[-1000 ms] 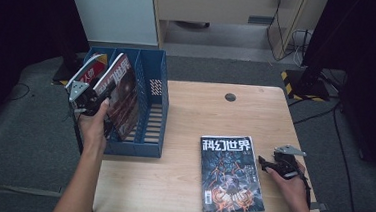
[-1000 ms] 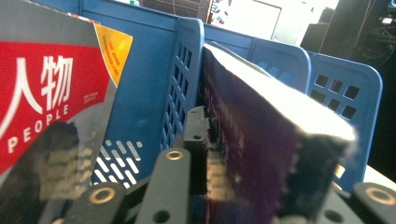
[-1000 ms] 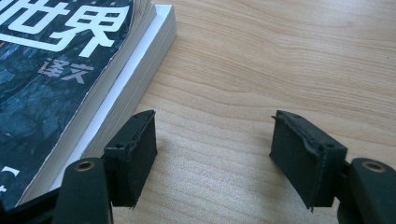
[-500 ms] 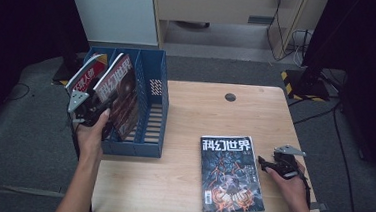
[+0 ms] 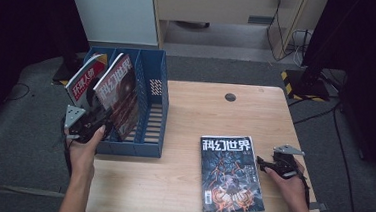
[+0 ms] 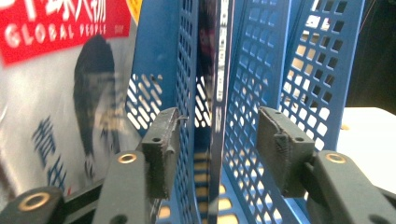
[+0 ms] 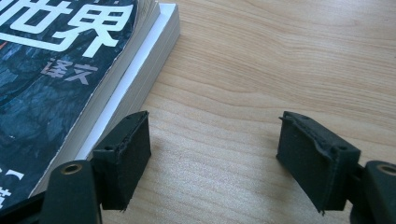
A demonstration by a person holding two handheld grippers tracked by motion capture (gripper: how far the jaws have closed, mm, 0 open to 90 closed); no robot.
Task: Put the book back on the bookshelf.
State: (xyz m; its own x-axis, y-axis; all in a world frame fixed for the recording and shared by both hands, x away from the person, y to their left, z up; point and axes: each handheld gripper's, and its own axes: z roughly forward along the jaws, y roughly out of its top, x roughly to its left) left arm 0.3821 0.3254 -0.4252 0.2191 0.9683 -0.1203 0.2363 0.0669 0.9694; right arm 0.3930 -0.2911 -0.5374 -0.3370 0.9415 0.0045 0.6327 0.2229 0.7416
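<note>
A blue file rack (image 5: 156, 84) stands at the table's left end. A red magazine (image 5: 84, 78) leans in its left slot and a dark magazine (image 5: 119, 88) in the slot beside it. My left gripper (image 5: 99, 124) sits at the rack's near side. In the left gripper view its jaws (image 6: 219, 149) have just been opening and stand open around the dark magazine's edge (image 6: 218, 70), with the pads clear of it. Another dark magazine (image 5: 229, 174) lies flat at the front right. My right gripper (image 5: 263, 165) rests beside its right edge (image 7: 140, 74). Its jaws (image 7: 215, 154) have just been opening over bare wood.
A small black disc (image 5: 230, 97) lies on the wooden table (image 5: 200, 117) near the far edge. The rack's right slot (image 5: 150, 113) holds nothing. A pale cabinet (image 5: 112, 10) stands behind the table, and cables and a striped base (image 5: 298, 81) lie on the floor at the right.
My left gripper has let go of the dark magazine and drawn back toward the near side and a little down. The magazine stays in the rack. The right hand has kept still.
</note>
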